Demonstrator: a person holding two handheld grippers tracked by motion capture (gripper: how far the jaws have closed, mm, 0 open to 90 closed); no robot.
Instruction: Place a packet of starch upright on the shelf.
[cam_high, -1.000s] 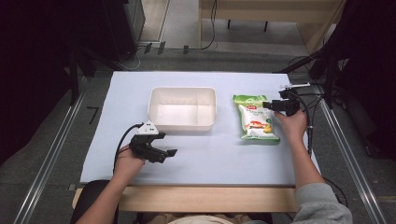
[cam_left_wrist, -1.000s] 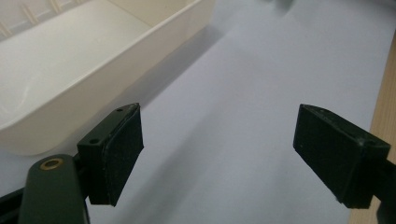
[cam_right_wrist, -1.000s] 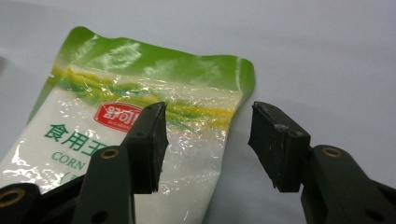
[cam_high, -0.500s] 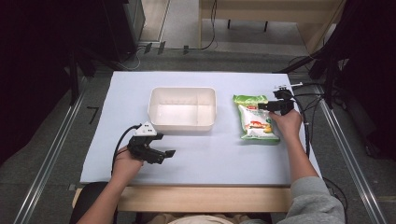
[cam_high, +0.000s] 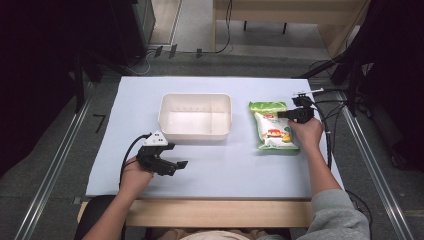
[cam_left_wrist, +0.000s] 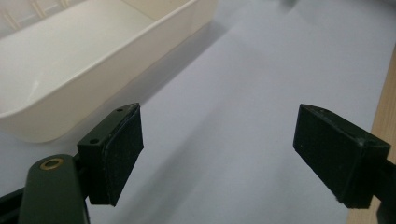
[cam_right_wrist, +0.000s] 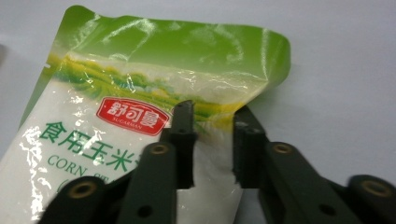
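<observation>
The right hand-held gripper (cam_right_wrist: 212, 140) has just closed its jaws on the edge of the glossy green-and-white corn-starch bag (cam_high: 272, 125) — lying right of the cream plastic tub (cam_high: 195, 116) — ready, likely, for lifting.

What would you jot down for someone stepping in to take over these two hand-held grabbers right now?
Right gripper: its jaws have just been closing on the right edge of the green corn starch bag, which is pinched between them.
Left gripper: open, holding nothing, hovering over the table near the front of the white tub.
Bag: lying flat on the table to the right of the tub, apart from it.
Done: bag gripped.
Left: probably lift the bag and set it in the tub, which has nothing in it yet.
</observation>
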